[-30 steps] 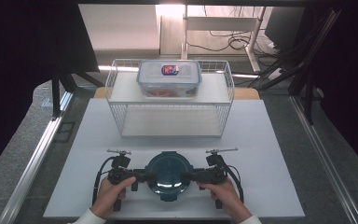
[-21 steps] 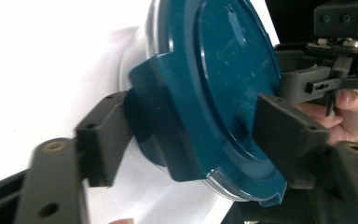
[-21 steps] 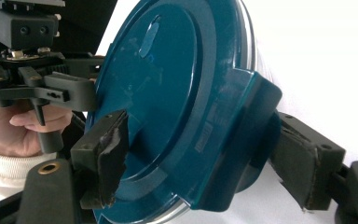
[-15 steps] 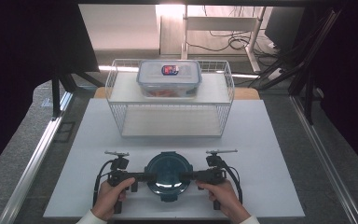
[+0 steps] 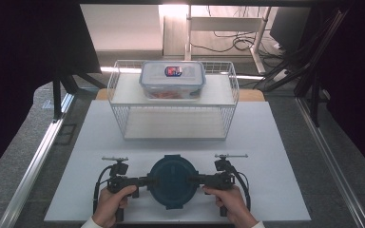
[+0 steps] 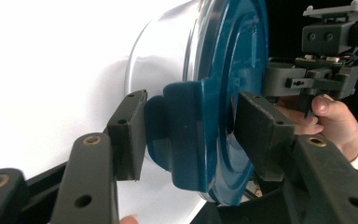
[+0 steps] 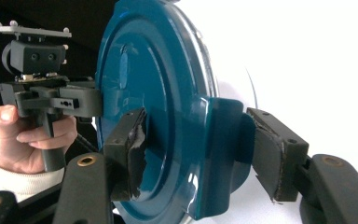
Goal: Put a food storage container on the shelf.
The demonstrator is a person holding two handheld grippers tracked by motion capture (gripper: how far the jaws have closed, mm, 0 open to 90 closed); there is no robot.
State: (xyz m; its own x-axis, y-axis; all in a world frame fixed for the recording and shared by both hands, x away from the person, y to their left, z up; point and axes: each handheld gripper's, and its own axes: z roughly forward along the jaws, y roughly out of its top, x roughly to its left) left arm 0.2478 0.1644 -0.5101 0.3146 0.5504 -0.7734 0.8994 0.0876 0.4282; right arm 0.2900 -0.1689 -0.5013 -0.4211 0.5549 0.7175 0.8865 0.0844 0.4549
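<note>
In the high view, a round blue-lidded container is seen on the white desk near its front edge, flanked by the left gripper and the right gripper, each at a side latch. A wire rack carrying a rectangular food box stands well behind.

In the left gripper view, the jaws have just been closing around the lid's latch tab; a gap is seen at the pad on the lid's top side, so the tab is bracketed, not yet pinched. A lift attempted now could be lopsided, and the container could tip.

In the right gripper view, the jaws have just been closing and are pinching the opposite latch tab. One pad looks torn, so slipping is judged possible under load; the latch could also be pried open, freeing the lid.
</note>
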